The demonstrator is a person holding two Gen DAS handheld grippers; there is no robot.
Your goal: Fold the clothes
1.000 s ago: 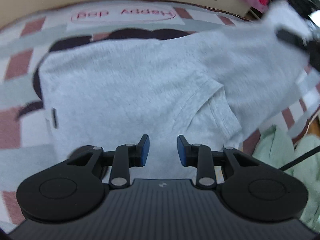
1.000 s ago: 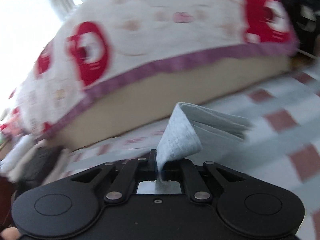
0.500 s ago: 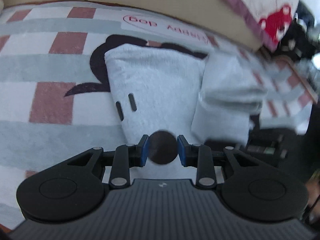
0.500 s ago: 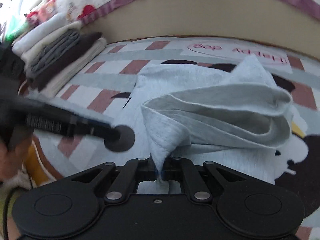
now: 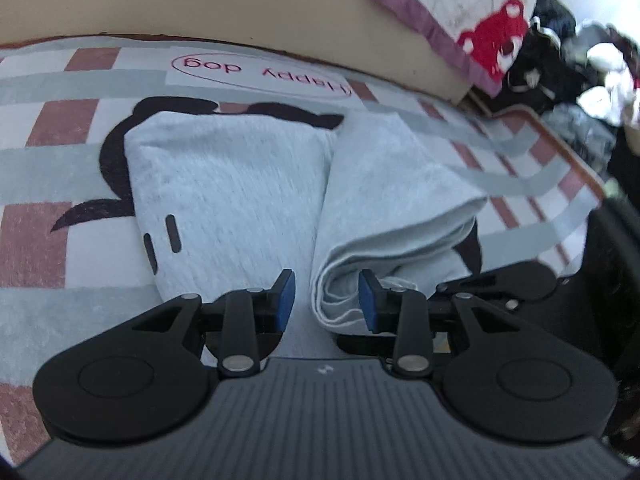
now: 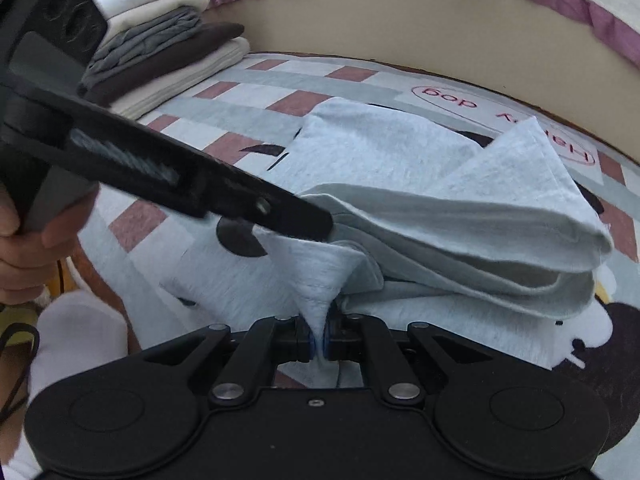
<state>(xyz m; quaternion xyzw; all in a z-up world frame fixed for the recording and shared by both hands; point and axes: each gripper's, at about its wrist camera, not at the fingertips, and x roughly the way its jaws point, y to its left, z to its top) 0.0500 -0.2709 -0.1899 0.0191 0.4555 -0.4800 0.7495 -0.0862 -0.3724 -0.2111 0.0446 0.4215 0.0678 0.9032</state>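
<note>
A light grey T-shirt (image 5: 232, 184) lies partly folded on the patterned rug (image 5: 52, 168). Its right side is doubled over into a thick layered flap (image 5: 392, 208). My left gripper (image 5: 326, 300) hovers low at the flap's near end with its jaws opening. The layered hem lies between them against the right pad (image 5: 366, 300), and the left pad stands clear. In the right wrist view the left gripper (image 6: 312, 220) reaches in from the left to the fold. My right gripper (image 6: 319, 340) is shut on a pinched corner of the T-shirt (image 6: 460, 216), holding it just above the rug.
A stack of folded clothes (image 6: 160, 52) stands on the rug's far left corner. A bed base (image 5: 240, 4) with a purple-trimmed quilt (image 5: 460, 12) borders the far side. Loose clothes (image 5: 580, 92) are heaped beyond the rug's right edge. A person's hand (image 6: 20, 248) holds the left gripper.
The right gripper swung down over the rug, laying the shirt's side over its body. The left gripper moved to the fold's near end and its jaws widened.
</note>
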